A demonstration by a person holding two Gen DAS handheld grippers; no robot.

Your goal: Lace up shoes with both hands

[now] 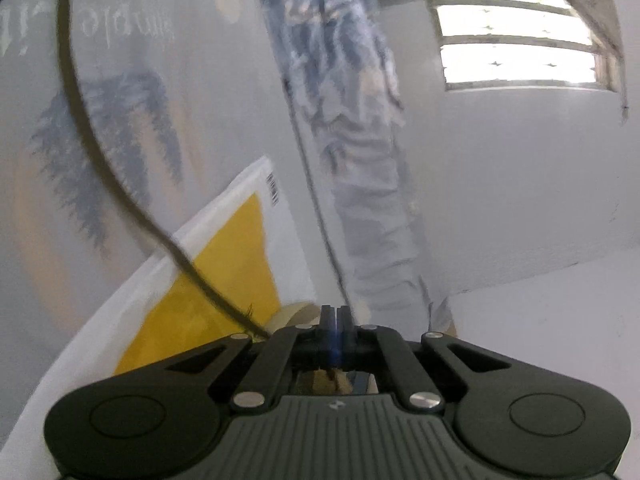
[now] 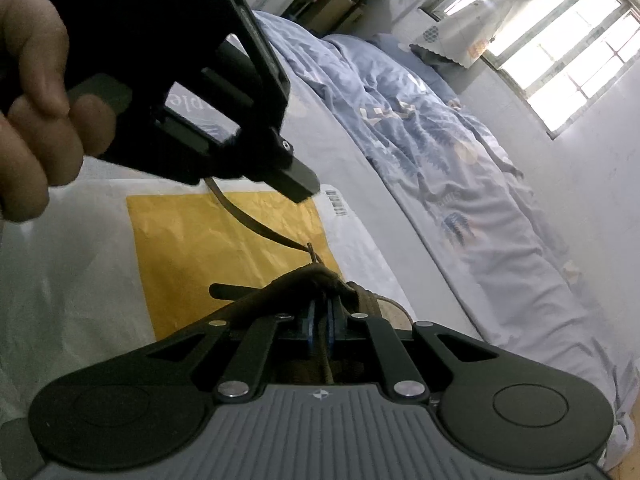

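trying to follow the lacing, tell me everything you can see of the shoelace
The shoelace is a thin, flat, dark brown cord, fabric by its look. In the right wrist view it runs slack from the shut left gripper down to the top of the brown shoe, above a yellow and white package. The right gripper is shut on the shoe's upper. In the left wrist view the lace curves up and away, its free end hanging loose, blurred.

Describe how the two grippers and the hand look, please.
Both grippers are matte black, with flat link bars, silver rivets and a ribbed grey body bearing a small cross mark. The left gripper has black fingers; the right gripper has blue pads. The bare hand shows no sleeve or glove.
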